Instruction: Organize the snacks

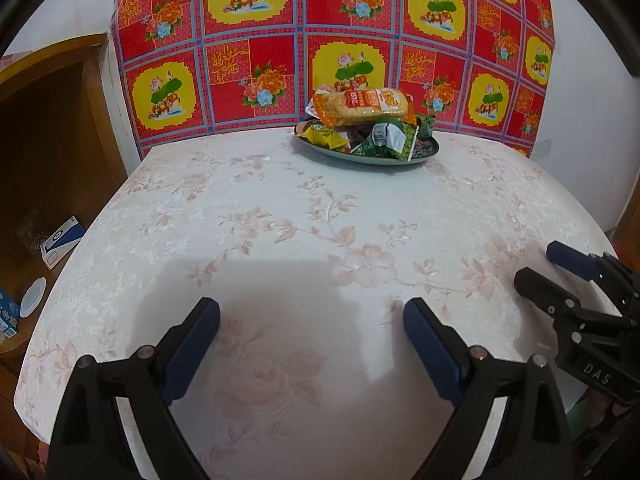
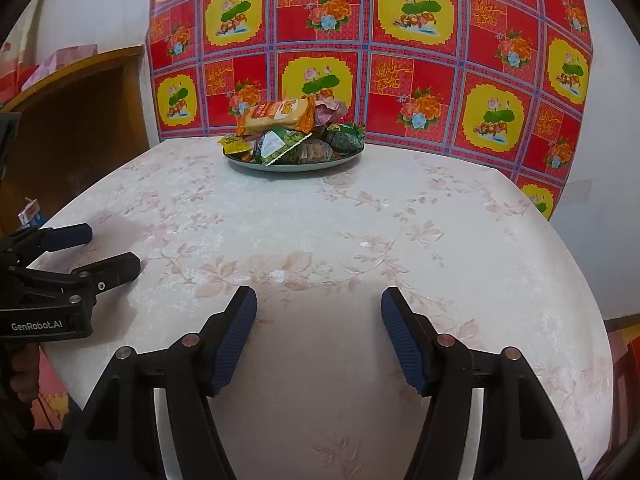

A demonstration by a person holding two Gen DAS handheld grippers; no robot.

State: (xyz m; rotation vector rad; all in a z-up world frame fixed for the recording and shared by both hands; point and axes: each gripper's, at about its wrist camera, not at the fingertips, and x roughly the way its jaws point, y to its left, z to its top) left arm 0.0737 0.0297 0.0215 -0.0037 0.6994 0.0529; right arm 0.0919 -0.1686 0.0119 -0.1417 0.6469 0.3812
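A dark oval plate [image 1: 424,155] at the far edge of the table holds a heap of wrapped snacks. An orange packet [image 1: 362,107] lies on top, with green packets [image 1: 390,138] and a yellow one [image 1: 320,136] below. The same plate [image 2: 296,165] and orange packet [image 2: 276,117] show in the right wrist view. My left gripper [image 1: 311,330] is open and empty above the near table edge. My right gripper [image 2: 319,322] is open and empty too. Each gripper appears at the side of the other's view: the right one [image 1: 538,264], the left one [image 2: 110,250].
The table [image 1: 280,220] has a pale floral cloth. A red and yellow patterned cloth [image 1: 280,40] hangs on the wall behind the plate. A brown wooden cabinet [image 1: 48,120] stands at the left, with small boxes [image 1: 62,242] beside it.
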